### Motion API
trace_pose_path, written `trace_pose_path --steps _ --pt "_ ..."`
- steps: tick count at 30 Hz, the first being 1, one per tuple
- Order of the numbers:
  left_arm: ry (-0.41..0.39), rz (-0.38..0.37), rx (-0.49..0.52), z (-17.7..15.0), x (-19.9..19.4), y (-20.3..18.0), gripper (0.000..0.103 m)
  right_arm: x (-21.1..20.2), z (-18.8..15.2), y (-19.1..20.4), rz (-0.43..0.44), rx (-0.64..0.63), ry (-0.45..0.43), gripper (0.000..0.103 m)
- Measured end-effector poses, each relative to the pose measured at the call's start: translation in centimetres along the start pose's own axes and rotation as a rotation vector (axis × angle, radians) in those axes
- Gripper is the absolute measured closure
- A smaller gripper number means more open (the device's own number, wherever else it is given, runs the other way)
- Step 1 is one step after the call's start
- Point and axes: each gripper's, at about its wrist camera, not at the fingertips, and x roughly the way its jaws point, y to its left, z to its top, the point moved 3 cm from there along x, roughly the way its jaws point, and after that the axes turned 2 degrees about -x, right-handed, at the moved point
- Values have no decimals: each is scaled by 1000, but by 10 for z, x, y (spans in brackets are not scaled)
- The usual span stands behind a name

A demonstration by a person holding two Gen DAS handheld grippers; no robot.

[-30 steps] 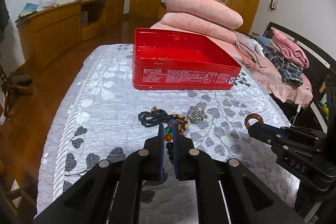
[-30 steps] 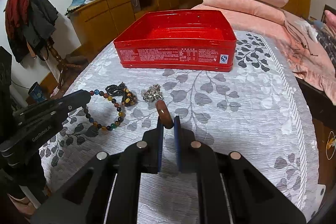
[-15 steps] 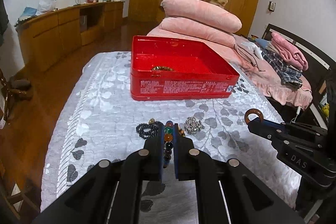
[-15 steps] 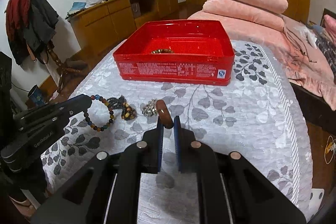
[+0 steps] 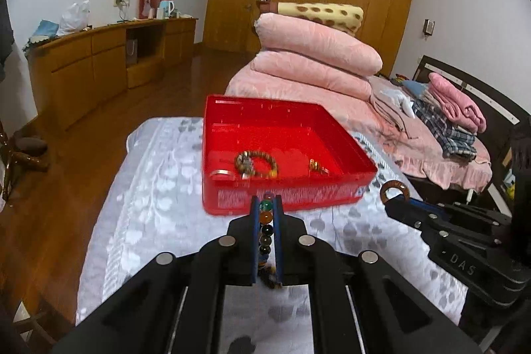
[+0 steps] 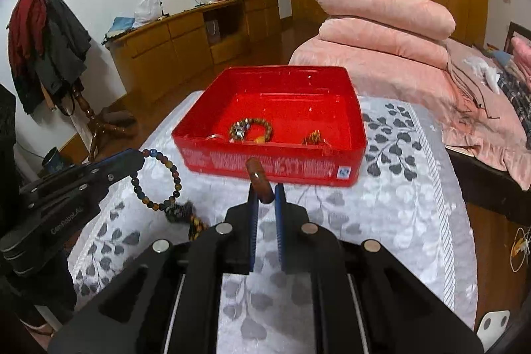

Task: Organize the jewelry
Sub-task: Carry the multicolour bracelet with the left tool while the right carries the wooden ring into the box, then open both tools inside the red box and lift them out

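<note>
An open red tin box (image 5: 360, 170) (image 6: 356, 141) sits on the grey leaf-patterned cloth and holds a brown bead bracelet (image 5: 257, 163) (image 6: 250, 129), a silver ring (image 5: 220, 174) and a small gold piece (image 5: 318, 167) (image 6: 313, 137). My left gripper (image 5: 266, 199) (image 6: 141, 155) is shut on a multicolour bead bracelet (image 5: 265, 223) (image 6: 159, 179), held in the air just short of the box's front wall. My right gripper (image 6: 264, 189) (image 5: 395, 196) is shut on a brown ring (image 6: 259, 178) (image 5: 395, 189), also raised before the box, to the right.
Folded pink quilts (image 5: 315, 62) and a spotted blanket are stacked behind the box. Folded clothes (image 5: 454, 115) lie on the bed at right. A wooden sideboard (image 5: 99, 62) runs along the left wall, and a coat stand (image 6: 49, 38) is at far left.
Both grippers have risen and moved toward the red box, each carrying its piece. The beaded bracelet has been lifted off the cloth, and the box's contents have come into sight.
</note>
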Motion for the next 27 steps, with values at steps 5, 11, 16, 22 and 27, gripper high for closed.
trace_pose_path --steps 5,11,16,22,27 --pt "-17 -14 -1 20 12 -5 95 18 15 -4 5 19 10 94" --pt "-37 -28 -18 46 31 -7 95 42 31 -13 13 51 31 94" --pt "-64 -24 -30 65 43 -9 95 58 43 -19 3 72 44 94" --pt "-44 -21 -52 74 70 -5 95 79 55 -29 -9 100 60 94" --pt "11 1 -72 70 100 2 95 95 60 -35 -22 109 79 94"
